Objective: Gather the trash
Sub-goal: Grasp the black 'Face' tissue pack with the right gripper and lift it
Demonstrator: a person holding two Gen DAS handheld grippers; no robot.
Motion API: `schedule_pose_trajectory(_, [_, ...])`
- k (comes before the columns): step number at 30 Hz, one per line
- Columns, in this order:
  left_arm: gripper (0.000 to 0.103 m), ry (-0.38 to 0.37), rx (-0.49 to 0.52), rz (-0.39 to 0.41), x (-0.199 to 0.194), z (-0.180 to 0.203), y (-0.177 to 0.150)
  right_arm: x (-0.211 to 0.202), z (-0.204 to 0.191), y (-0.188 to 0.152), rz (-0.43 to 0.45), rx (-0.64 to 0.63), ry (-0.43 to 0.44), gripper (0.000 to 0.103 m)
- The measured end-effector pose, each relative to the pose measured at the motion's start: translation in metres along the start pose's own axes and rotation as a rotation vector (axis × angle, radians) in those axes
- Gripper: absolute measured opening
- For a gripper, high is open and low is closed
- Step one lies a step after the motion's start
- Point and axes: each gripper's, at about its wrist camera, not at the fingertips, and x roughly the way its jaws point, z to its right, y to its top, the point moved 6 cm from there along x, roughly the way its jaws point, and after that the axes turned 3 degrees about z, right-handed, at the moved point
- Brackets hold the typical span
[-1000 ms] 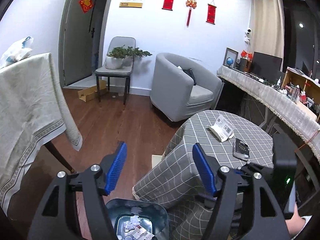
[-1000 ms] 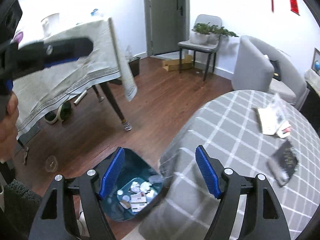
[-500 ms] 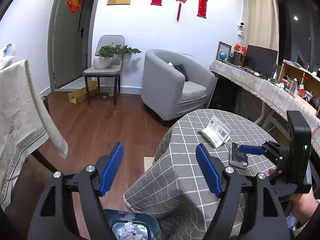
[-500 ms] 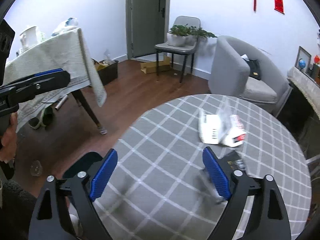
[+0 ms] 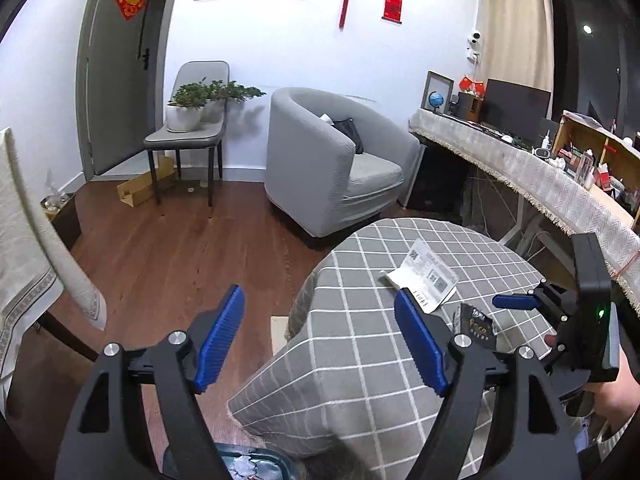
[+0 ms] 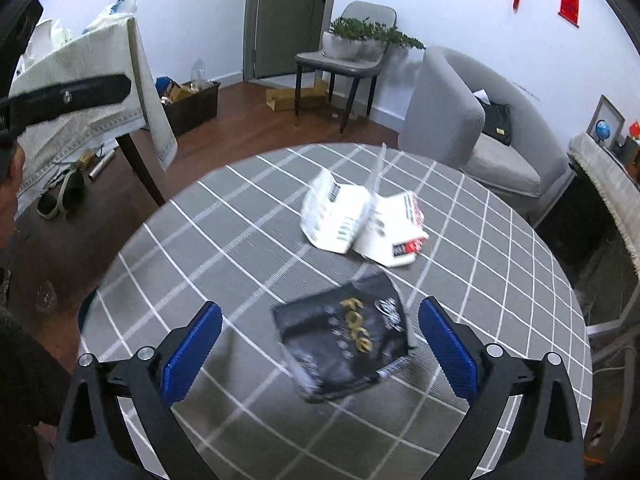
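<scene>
Cool, even indoor light brightens the white walls. Fisheye bending darkens every corner. Motion blur smears the black packet (image 6: 346, 344) in the right wrist view.

Grey white-checked tablecloth (image 6: 248, 240), black gold-lettered packet (image 6: 344, 344), white wrapper (image 6: 360, 220)

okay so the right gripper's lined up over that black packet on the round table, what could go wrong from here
1. The black packet lies flat on the checked tablecloth, so the right gripper, whose jaws are opening, may pinch cloth along with it.
2. The white wrappers lie just beyond; a forward push could shove them.
3. The bin sits low beside the table, barely in view, so a drop could miss.
</scene>
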Motion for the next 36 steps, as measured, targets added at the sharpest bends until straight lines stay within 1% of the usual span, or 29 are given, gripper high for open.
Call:
schedule_pose_trajectory(6, [0.081, -0.043, 0.018, -0.012, 0.017, 0.028, 0.006, 0.007, 0.015, -0.007, -0.027, 0.018, 0.018, 0.099])
schedule_pose_trajectory(9, [0.081, -0.052, 0.023, -0.017, 0.023, 0.038, 0.008, 0.016, 0.022, -0.011, -0.058, 0.083, 0.072, 0.099])
schedule_pose_trajectory(10, [0.081, -0.056, 0.022, -0.017, 0.024, 0.041, 0.009, 0.019, 0.024, -0.013, -0.071, 0.093, 0.076, 0.099])
schedule_pose_trajectory(13, [0.081, -0.066, 0.036, -0.02, 0.027, 0.049, 0.012, 0.022, 0.026, -0.017, -0.081, 0.083, 0.079, 0.099])
schedule_pose_trajectory(16, [0.081, -0.071, 0.038, -0.029, 0.033, 0.056, 0.013, 0.022, 0.028, -0.018, -0.075, 0.093, 0.097, 0.094])
schedule_pose_trajectory(18, [0.081, -0.076, 0.036, -0.04, 0.038, 0.062, 0.013, 0.021, 0.031, -0.016, -0.069, 0.093, 0.098, 0.087])
schedule_pose_trajectory(19, [0.081, -0.08, 0.039, -0.044, 0.04, 0.065, 0.013, 0.021, 0.032, -0.015, -0.064, 0.096, 0.096, 0.08])
schedule_pose_trajectory(22, [0.081, -0.086, 0.054, -0.054, 0.048, 0.077, 0.013, 0.02, 0.037, -0.014, -0.055, 0.102, 0.092, 0.077])
schedule_pose_trajectory(25, [0.081, -0.085, 0.063, -0.066, 0.056, 0.086, 0.011, 0.017, 0.044, -0.016, -0.049, 0.12, 0.095, 0.077])
schedule_pose_trajectory(28, [0.081, -0.086, 0.063, -0.083, 0.066, 0.094, 0.007, 0.009, 0.057, -0.017, -0.03, 0.142, 0.082, 0.077])
schedule_pose_trajectory(32, [0.078, -0.091, 0.052, -0.107, 0.081, 0.103, 0.0, -0.006, 0.084, -0.018, 0.021, 0.206, 0.028, 0.077])
schedule_pose_trajectory(36, [0.069, -0.064, 0.09, -0.122, 0.096, 0.118, -0.006, -0.017, 0.112, -0.023, 0.054, 0.272, -0.029, 0.077])
